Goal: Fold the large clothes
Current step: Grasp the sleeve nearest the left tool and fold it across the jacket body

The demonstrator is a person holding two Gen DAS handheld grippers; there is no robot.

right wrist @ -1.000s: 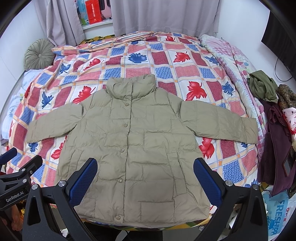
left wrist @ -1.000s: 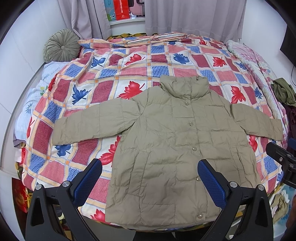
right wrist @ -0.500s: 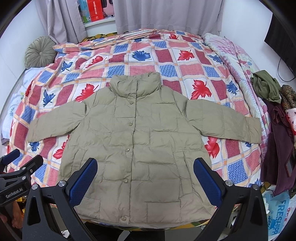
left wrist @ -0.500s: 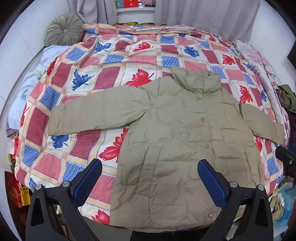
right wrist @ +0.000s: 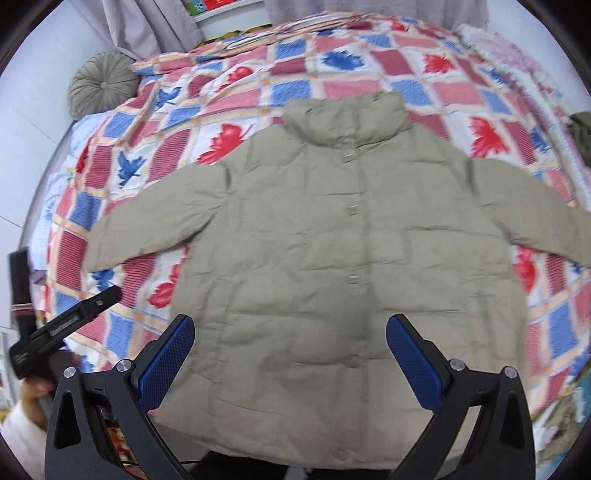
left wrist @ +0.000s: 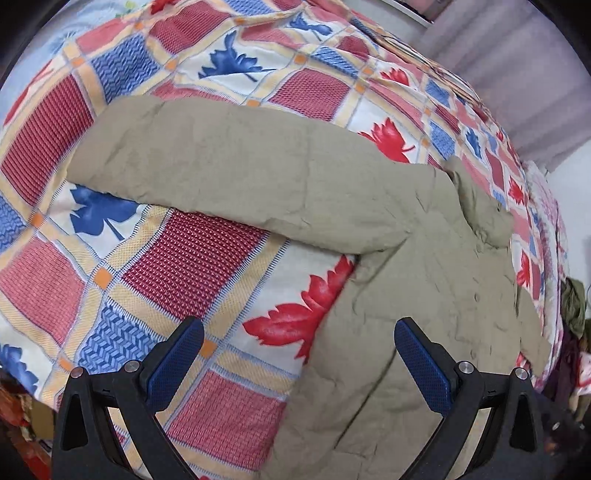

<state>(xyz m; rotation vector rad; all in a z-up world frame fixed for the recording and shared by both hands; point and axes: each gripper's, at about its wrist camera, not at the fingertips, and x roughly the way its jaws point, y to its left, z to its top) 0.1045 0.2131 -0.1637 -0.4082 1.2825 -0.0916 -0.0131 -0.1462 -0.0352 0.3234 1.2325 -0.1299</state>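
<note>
Both claws stand wide apart and hold nothing. The left gripper (left wrist: 299, 354) hangs low above the bed, one blue textured pad (left wrist: 175, 360) over the quilt and the other over the jacket's side panel; whether either pad touches fabric cannot be told. The right gripper (right wrist: 290, 354) hovers over the lower front of the jacket, its pads spread to either side of the button line.

The khaki puffer jacket (right wrist: 332, 251) lies face up and spread flat on the patchwork quilt (right wrist: 424, 88), collar toward the curtains (right wrist: 159, 22), sleeves stretched out to both sides. Its shell is matte, quilted in shallow rectangular panels and finely creased, with small round snaps down the placket. The near sleeve (left wrist: 236, 173) lies as a broad, soft band across the quilt's woven red and blue squares and leaf prints. A round, pleated grey-green cushion (right wrist: 101, 88) sits at the bed's far left corner.

Compared with half a second ago, the left gripper has swung left and dropped much closer to the sleeve, while the right has edged nearer the jacket body. The jacket itself lies as before.
</note>
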